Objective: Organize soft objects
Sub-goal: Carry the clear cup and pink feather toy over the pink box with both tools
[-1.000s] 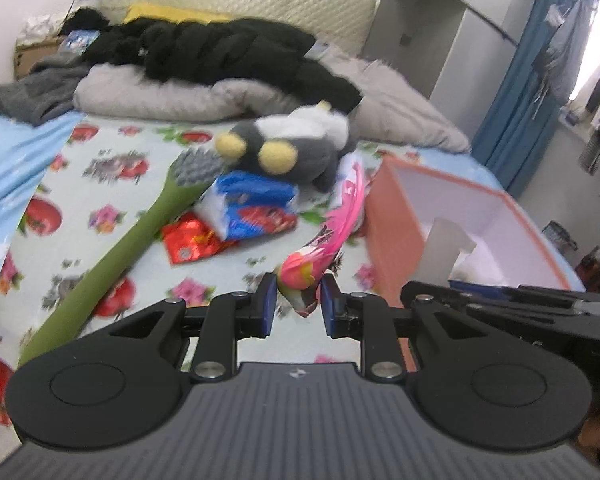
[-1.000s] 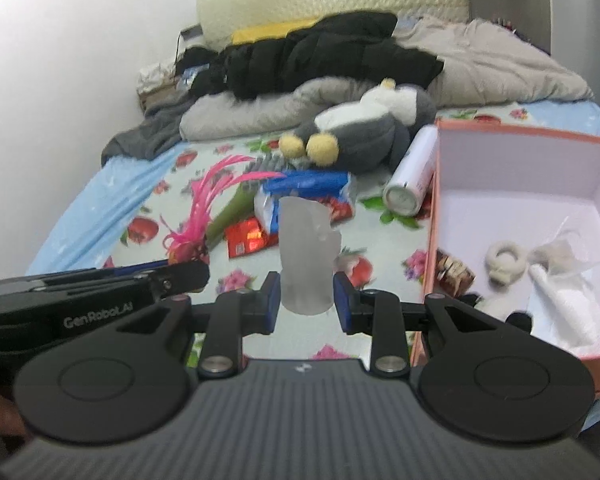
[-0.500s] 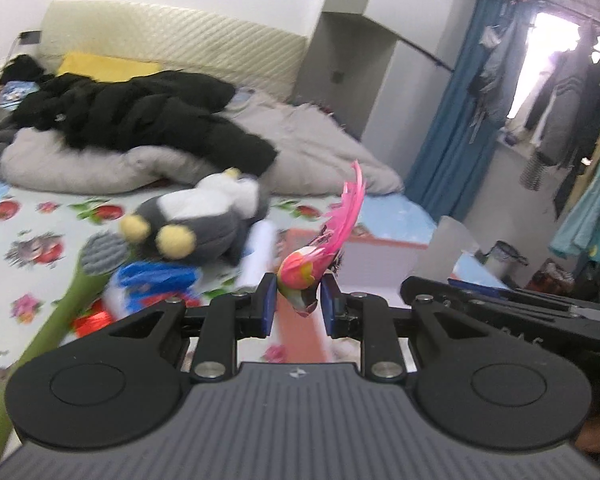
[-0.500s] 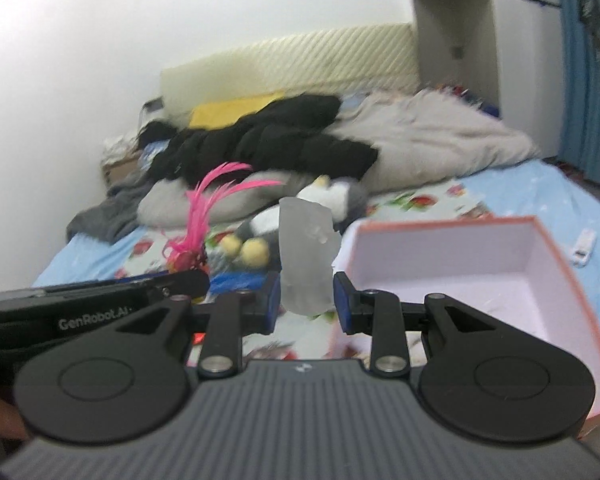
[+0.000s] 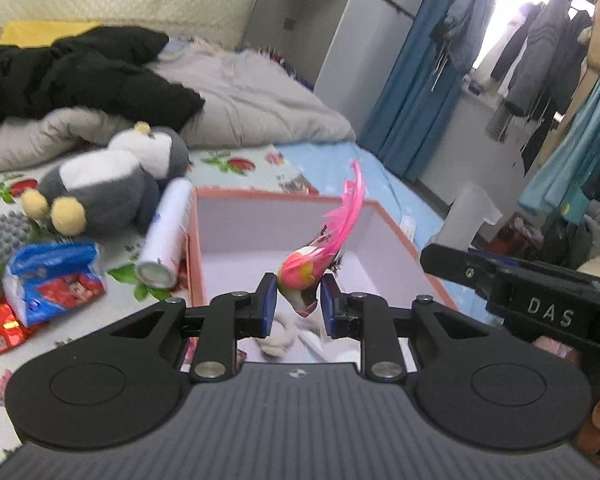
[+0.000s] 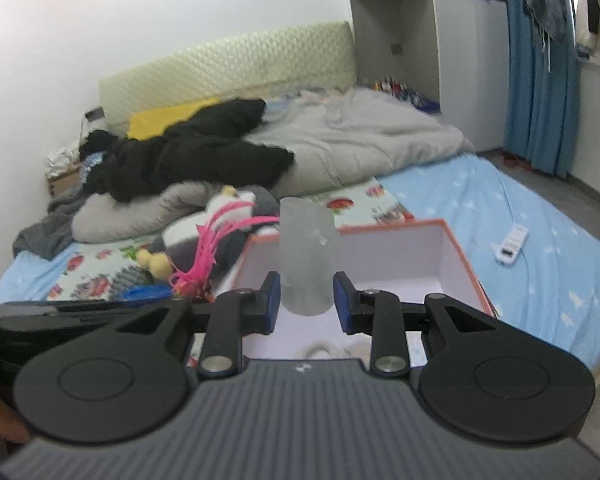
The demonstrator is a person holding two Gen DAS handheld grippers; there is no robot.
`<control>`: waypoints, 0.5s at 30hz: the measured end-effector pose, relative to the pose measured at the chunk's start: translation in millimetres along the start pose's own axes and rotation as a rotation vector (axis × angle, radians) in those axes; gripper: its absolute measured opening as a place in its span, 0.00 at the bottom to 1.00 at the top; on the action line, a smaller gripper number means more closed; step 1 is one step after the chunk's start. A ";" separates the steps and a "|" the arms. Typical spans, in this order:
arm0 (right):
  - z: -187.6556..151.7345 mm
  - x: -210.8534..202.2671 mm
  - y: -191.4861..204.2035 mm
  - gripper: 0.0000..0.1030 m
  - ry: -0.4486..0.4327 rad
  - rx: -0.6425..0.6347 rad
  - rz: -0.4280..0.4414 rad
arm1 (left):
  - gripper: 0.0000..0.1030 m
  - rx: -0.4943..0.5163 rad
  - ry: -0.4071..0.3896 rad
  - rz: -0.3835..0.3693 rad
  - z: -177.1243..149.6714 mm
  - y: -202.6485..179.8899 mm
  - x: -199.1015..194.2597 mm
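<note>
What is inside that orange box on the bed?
In the orange box, a pale knotted rope piece and something white lie on the floor. The left gripper and its body cover the rest.

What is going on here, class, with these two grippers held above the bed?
A person is tidying soft things off a bed into an orange-rimmed box. The left gripper is shut on a pink feathered bird toy, held over the box. The right gripper is shut on a frosted, translucent soft cup, also over the box. A grey plush toy and a white spray can lie on the bed beside the box.
</note>
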State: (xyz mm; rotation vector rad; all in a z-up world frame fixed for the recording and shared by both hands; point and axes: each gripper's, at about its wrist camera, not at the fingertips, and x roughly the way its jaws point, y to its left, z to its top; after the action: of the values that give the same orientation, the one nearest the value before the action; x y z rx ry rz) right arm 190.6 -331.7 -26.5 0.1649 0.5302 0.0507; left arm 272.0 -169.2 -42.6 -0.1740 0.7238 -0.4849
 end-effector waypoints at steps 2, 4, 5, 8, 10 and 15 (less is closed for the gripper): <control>-4.5 7.4 -10.9 0.31 0.026 0.010 -0.006 | 0.27 0.000 0.031 0.004 -1.8 -3.8 14.9; -10.4 12.8 -20.7 0.31 0.046 0.025 -0.008 | 0.27 0.007 0.055 0.012 -3.3 -7.8 29.8; -13.2 16.6 -25.8 0.31 0.058 0.032 -0.011 | 0.27 0.006 0.066 0.013 -4.4 -8.0 35.9; -21.3 28.0 -40.4 0.31 0.091 0.058 -0.021 | 0.27 0.002 0.107 0.017 -5.3 -10.3 60.3; -26.8 36.5 -50.5 0.32 0.113 0.076 -0.026 | 0.27 -0.007 0.143 0.012 -5.8 -9.2 78.0; -42.5 58.9 -71.9 0.32 0.179 0.109 -0.045 | 0.27 -0.001 0.213 0.013 -8.3 -11.4 111.7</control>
State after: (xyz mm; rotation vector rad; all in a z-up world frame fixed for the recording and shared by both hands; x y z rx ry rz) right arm 220.2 -391.1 -104.2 0.2564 0.7157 -0.0076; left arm 334.2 -232.9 -111.3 -0.1192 0.9331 -0.4956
